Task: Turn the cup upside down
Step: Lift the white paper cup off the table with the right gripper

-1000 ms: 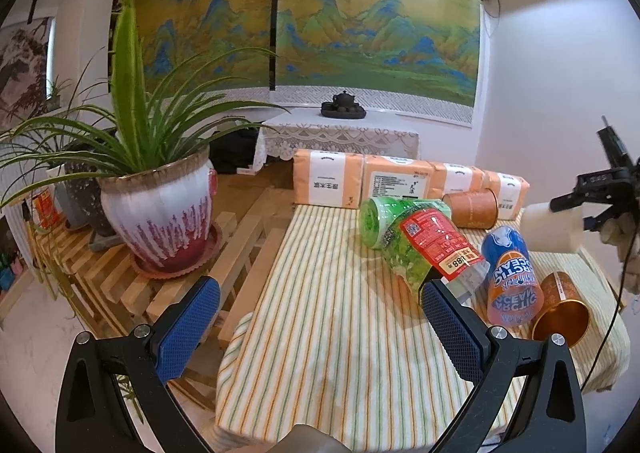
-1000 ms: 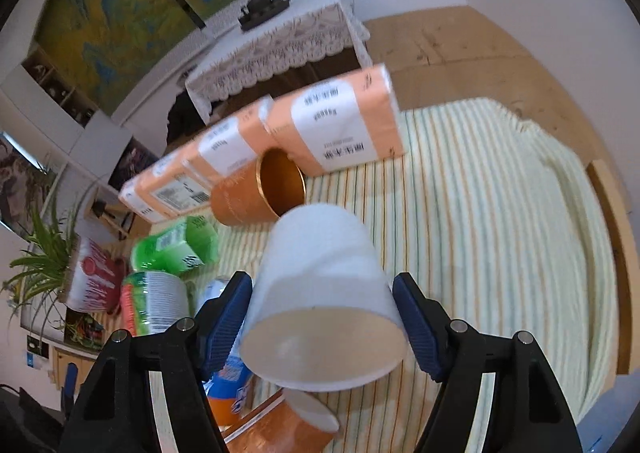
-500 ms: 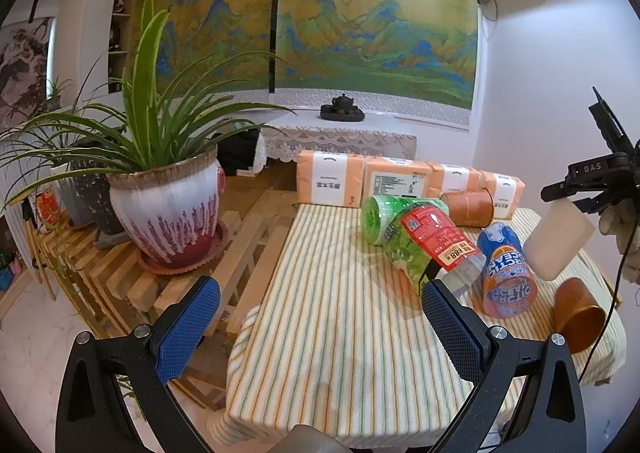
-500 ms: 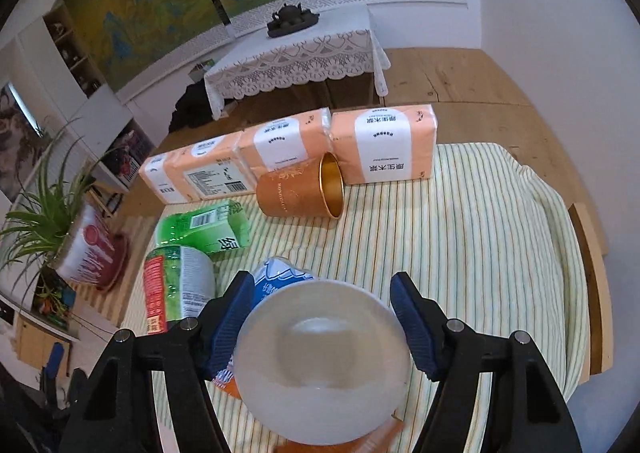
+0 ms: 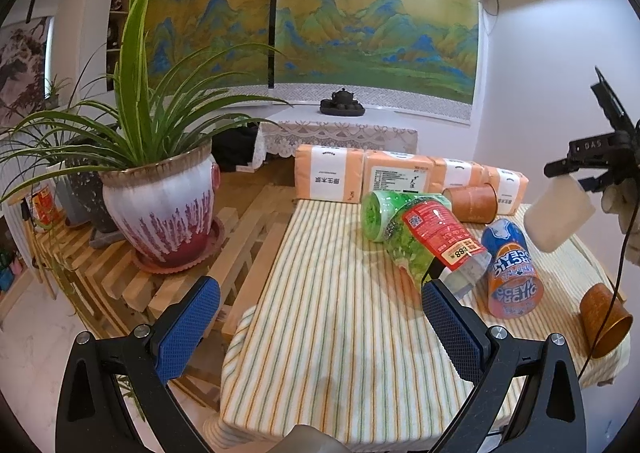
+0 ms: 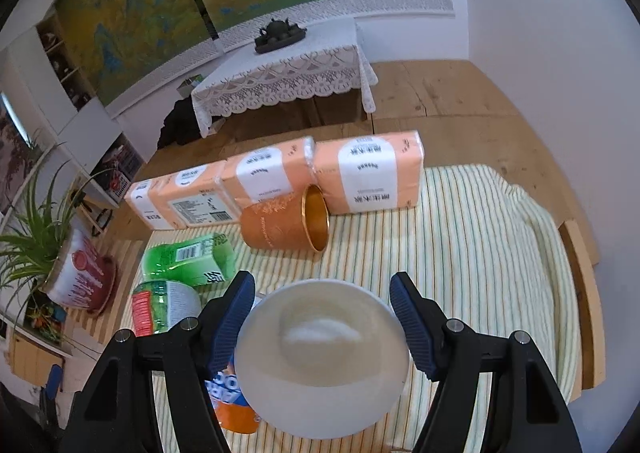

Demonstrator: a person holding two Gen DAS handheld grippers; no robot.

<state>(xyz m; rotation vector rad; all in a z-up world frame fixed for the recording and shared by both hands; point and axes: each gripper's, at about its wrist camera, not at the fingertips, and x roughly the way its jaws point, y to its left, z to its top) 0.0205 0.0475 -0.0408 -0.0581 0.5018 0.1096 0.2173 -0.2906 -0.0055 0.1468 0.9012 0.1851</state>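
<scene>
My right gripper [image 6: 322, 289] is shut on a white cup [image 6: 322, 357] and holds it in the air above the striped table [image 6: 460, 253]. The cup's open mouth faces the right wrist camera. In the left wrist view the white cup [image 5: 558, 215] hangs tilted at the far right, above the table, held by the right gripper [image 5: 580, 177]. My left gripper [image 5: 320, 317] is open and empty, over the table's near left corner.
On the striped cloth [image 5: 340, 313] lie an orange cup on its side [image 6: 284, 225], a second copper cup [image 5: 604, 319], a blue-orange can [image 5: 510, 273], green snack bags [image 5: 424, 237] and several orange tissue packs [image 6: 368, 177]. A potted plant [image 5: 160, 205] stands on a slatted bench at left.
The right gripper has rotated the white cup, so its mouth now faces the camera instead of pointing down and forward. The left gripper has drawn back and up from the table.
</scene>
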